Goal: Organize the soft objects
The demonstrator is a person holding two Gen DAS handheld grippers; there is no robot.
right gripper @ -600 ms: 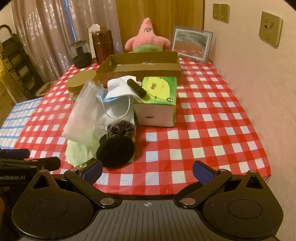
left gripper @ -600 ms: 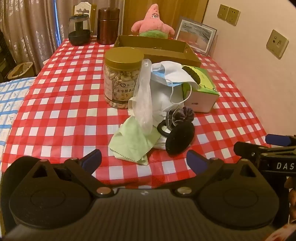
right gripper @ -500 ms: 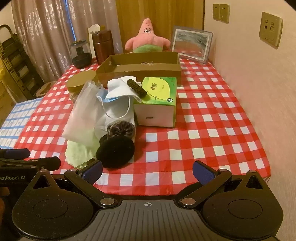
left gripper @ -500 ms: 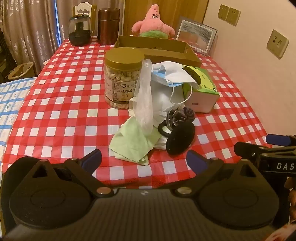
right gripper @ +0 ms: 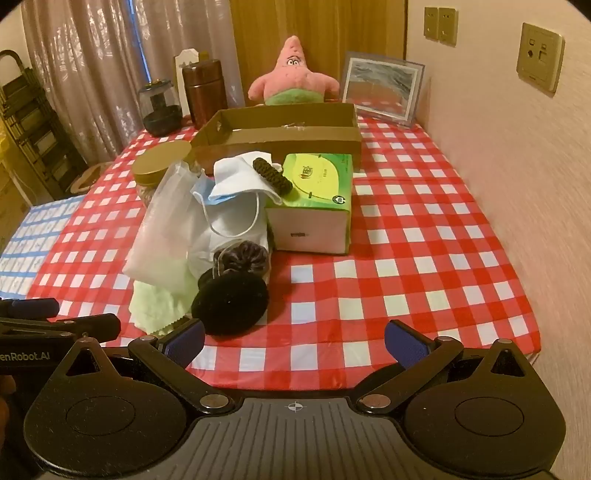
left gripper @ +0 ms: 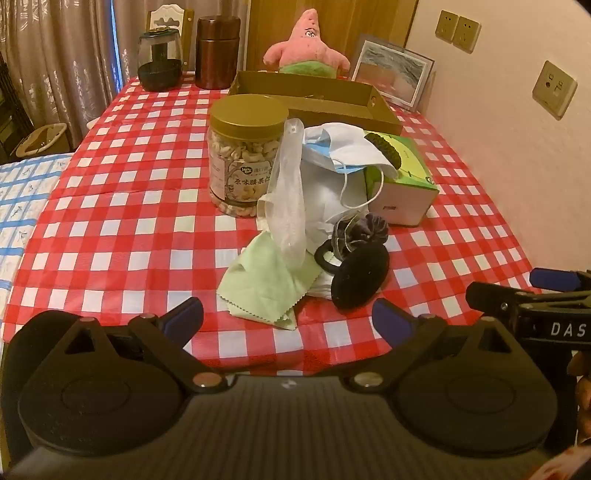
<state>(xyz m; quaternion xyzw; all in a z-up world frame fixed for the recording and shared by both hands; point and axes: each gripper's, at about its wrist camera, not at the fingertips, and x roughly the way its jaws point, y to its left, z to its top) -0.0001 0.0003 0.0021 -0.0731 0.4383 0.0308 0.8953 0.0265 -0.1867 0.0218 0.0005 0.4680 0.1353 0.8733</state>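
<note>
half the nut jar point(right gripper: 155, 173) behind masks point(right gripper: 236, 181)

Sheer curtains point(right gripper: 92, 74), wooden door point(right gripper: 317, 37), pale wall point(right gripper: 517, 166), wall sockets point(right gripper: 540, 55)

This is a lived-in room of a home. The desk point(right gripper: 424, 236) wears a red-and-white checked cloth point(left gripper: 122, 206), the kind laid over a family dining surface. Lace curtains point(right gripper: 92, 62) hang at the window, with a wooden door or panel point(right gripper: 317, 33) beside them. A pink plush starfish point(right gripper: 293, 74) and a framed picture point(right gripper: 382, 88) sit at the far edge against the wall, which carries household wall sockets point(right gripper: 539, 55). A jar of nuts point(left gripper: 245, 147), a tissue box point(right gripper: 314, 199) and a brown canister point(left gripper: 217, 51) are everyday domestic clutter. A blue-checked bed or mat point(left gripper: 22, 199) lies alongside.
</note>
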